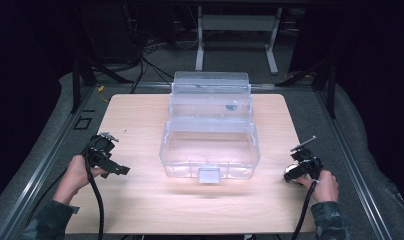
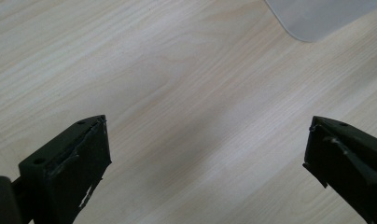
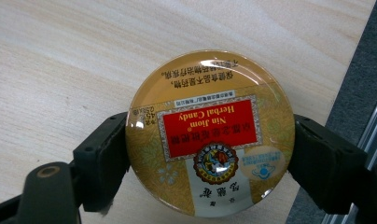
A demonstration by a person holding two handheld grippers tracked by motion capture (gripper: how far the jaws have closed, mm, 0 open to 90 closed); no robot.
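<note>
A round gold candy tin with a red label (image 3: 210, 135) sits low in the right gripper view, clamped between the right gripper's (image 3: 210, 156) black jaws, above the pale wooden table (image 3: 60, 60) near its right edge. The left gripper (image 2: 207, 154) gapes wide, holding nothing, beside a clear plastic box (image 1: 210, 135).

A round gold candy tin (image 3: 210, 135) is showing a red label panel with gold lettering and a white lower strip, sitting between black jaws. Pale wood-grain table (image 2: 177, 70) is spreading beyond the other black jaws, with a clear, colourless box (image 1: 210, 135) ahead.
</note>
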